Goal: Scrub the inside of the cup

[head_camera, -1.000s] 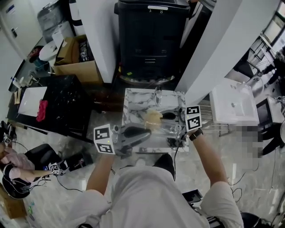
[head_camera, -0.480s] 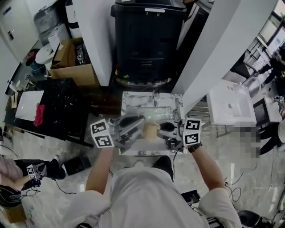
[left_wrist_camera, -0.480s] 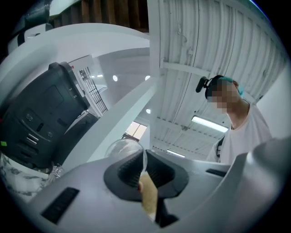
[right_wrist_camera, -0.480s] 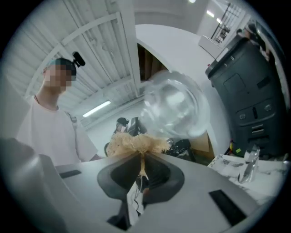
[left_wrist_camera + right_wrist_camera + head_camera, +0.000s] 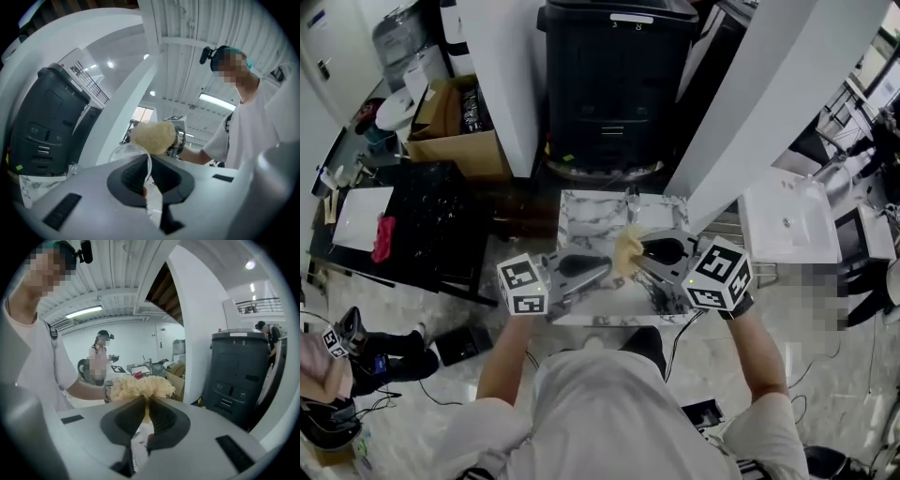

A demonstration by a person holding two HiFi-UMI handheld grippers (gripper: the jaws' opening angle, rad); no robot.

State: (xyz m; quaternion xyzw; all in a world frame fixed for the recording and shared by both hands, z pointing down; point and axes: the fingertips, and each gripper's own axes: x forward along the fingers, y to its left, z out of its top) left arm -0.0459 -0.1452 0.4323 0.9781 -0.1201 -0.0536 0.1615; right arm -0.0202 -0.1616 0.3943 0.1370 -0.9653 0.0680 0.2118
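Note:
A clear cup (image 5: pixel 123 151) is clamped by its rim in my left gripper (image 5: pixel 149 161), which is shut on it. A pale yellow fluffy scrubber (image 5: pixel 140 386) is pinched in my right gripper (image 5: pixel 146 406), also shut. In the head view the scrubber (image 5: pixel 628 251) sits between the left gripper (image 5: pixel 602 269) and the right gripper (image 5: pixel 645 260), held above the marble table. From the left gripper view the scrubber (image 5: pixel 154 137) is right at the cup's mouth. The glass itself is hard to make out in the head view.
A small marble-patterned table (image 5: pixel 581 211) lies under both grippers. Behind it stands a black machine (image 5: pixel 614 84) between white pillars. A cardboard box (image 5: pixel 455 122) and a black table (image 5: pixel 431 225) are at the left, a white sink (image 5: pixel 787 220) at the right.
Both grippers have risen and tilted upward with the cup and scrubber. The right gripper's marker cube has turned toward the head camera, and the scrubber has shifted slightly up and to the right.

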